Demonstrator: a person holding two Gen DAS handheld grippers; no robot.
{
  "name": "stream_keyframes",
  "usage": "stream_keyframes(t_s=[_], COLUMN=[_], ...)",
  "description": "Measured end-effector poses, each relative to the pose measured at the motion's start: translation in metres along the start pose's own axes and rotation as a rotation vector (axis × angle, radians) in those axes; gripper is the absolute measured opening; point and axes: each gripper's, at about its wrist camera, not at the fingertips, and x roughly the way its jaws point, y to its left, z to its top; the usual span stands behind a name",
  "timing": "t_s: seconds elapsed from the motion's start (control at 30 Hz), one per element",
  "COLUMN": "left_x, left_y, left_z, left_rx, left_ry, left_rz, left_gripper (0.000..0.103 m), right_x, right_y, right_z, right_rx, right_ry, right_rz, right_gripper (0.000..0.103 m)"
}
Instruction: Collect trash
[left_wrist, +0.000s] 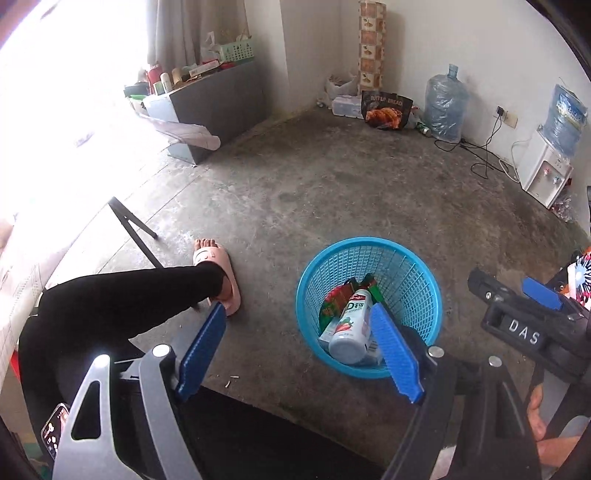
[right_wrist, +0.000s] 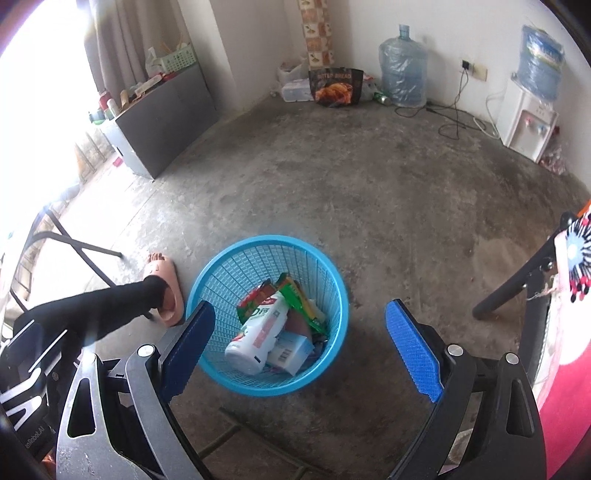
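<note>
The left gripper (left_wrist: 299, 350) hangs nearest the lens, its blue fingers (left_wrist: 201, 354) spread wide with nothing between them; its right finger overlaps the near rim of the blue basket (left_wrist: 369, 245) in the left wrist view, though whether it touches is not clear. The right gripper (right_wrist: 299, 350) is likewise splayed and empty, hovering above the basket (right_wrist: 332, 280), its left finger (right_wrist: 186, 349) crossing the basket's left wall in the right wrist view; in the left wrist view the right gripper's dark body (left_wrist: 524, 328) shows to the right of the basket.

The trash lies inside the basket, which stands on the concrete floor (right_wrist: 388, 192); a white bottle (right_wrist: 258, 339) lies tilted on top, its base towards the camera; a small white carton (right_wrist: 291, 349) with a barcode sits just beside it; red and green wrappers (right_wrist: 295, 295) lean against the basket's far wall behind them.

Just left of the basket a foot in a pink slipper (right_wrist: 166, 291) rests on the floor, the leg in black; beyond the slipper stands a black folding leg (right_wrist: 88, 247).

Far beyond the basket, to the left, is a grey cabinet (right_wrist: 166, 129) with clutter on top; straight behind, against the wall, a dark bread bag (right_wrist: 336, 88) and a water jug (right_wrist: 402, 70); to the far right a white water dispenser (right_wrist: 528, 122), with cables (right_wrist: 454, 114) trailing on the floor.
</note>
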Motion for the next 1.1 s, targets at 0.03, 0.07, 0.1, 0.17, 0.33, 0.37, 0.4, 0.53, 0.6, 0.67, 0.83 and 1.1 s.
stream_keyframes(t_s=[0.03, 0.07, 0.1, 0.17, 0.33, 0.37, 0.4, 0.53, 0.6, 0.67, 0.83, 1.1], left_x=[0.002, 0.003, 0.004, 0.004, 0.007, 0.008, 0.008, 0.006, 0.004, 0.001, 0.001, 0.001], left_y=[0.000, 0.001, 0.002, 0.005, 0.011, 0.012, 0.012, 0.014, 0.016, 0.021, 0.031, 0.031], left_z=[0.000, -0.001, -0.001, -0.001, -0.004, -0.004, -0.004, -0.004, -0.006, -0.009, -0.013, -0.014], left_rx=[-0.003, -0.008, -0.013, -0.033, -0.063, -0.064, -0.066, -0.070, -0.081, -0.103, -0.149, -0.149], left_ry=[0.003, 0.008, 0.013, 0.017, 0.027, 0.029, 0.030, 0.031, 0.028, 0.018, 0.018, 0.010], left_rz=[0.001, 0.001, -0.002, -0.007, -0.023, -0.027, -0.028, -0.039, -0.046, -0.045, -0.057, -0.068], left_gripper=[0.079, 0.079, 0.079, 0.079, 0.079, 0.079, 0.079, 0.079, 0.079, 0.079, 0.080, 0.080], right_x=[0.001, 0.001, 0.002, 0.001, -0.001, -0.001, -0.001, -0.002, -0.001, -0.002, -0.001, 0.003], right_y=[0.002, 0.002, 0.002, 0.001, 0.006, 0.007, 0.008, 0.011, 0.012, 0.014, 0.020, 0.025], right_z=[-0.001, -0.001, -0.001, -0.001, -0.004, -0.005, -0.006, -0.008, -0.009, -0.010, -0.014, -0.017], right_rx=[-0.009, -0.014, -0.014, -0.008, -0.031, -0.040, -0.047, -0.061, -0.068, -0.074, -0.107, -0.126], right_ry=[-0.003, -0.002, 0.003, 0.010, 0.002, 0.001, -0.002, -0.007, -0.004, -0.001, 0.014, 0.038], right_rz=[-0.007, -0.011, -0.009, -0.006, -0.006, -0.006, -0.009, -0.011, -0.010, -0.009, 0.013, 0.015], right_gripper=[0.090, 0.090, 0.090, 0.090, 0.090, 0.090, 0.090, 0.090, 0.091, 0.091, 0.092, 0.092])
